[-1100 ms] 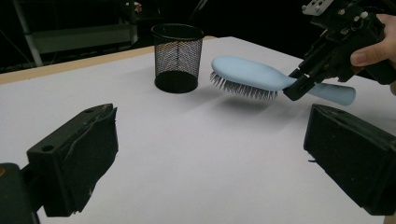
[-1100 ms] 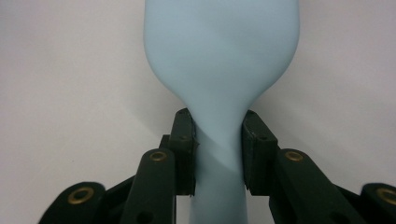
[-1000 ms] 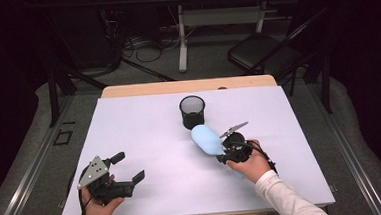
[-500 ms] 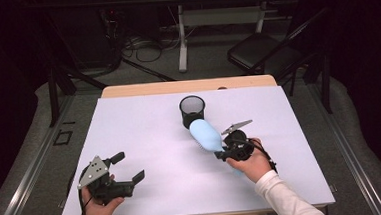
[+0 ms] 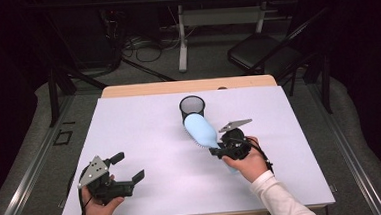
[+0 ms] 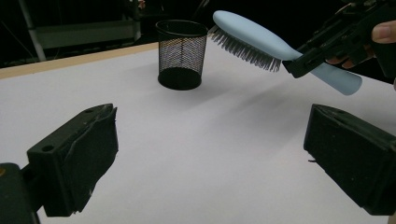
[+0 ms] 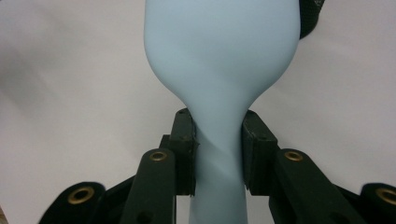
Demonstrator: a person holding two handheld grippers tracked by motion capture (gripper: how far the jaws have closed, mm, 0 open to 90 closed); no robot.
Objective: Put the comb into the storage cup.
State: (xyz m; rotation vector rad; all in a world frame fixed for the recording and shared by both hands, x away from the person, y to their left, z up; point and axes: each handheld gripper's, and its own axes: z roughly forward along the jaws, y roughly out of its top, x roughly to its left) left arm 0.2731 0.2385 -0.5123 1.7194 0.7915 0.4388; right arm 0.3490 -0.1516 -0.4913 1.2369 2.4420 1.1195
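Left gripper (image 5: 127, 167) lower left of frame, jaws wide apart, idle, nothing in them. Right gripper (image 5: 220, 149) clamped on light-blue hairbrush (image 5: 200, 129) handle, brush lifted off white desk (image 5: 145, 135), head just short of mesh cup (image 5: 192, 107) at centre. Step: carrying brush to cup. Next: probably tip brush upright over rim, lower in.

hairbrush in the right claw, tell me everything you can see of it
The hairbrush is pale blue, smooth and plastic-looking, with an oval head, dark bristles on its underside and a narrow handle. The right claw is shut on the handle just behind the head. The brush is held off the table, bristles down, head raised toward the rim of the black mesh cup. Whether the two touch is unclear.
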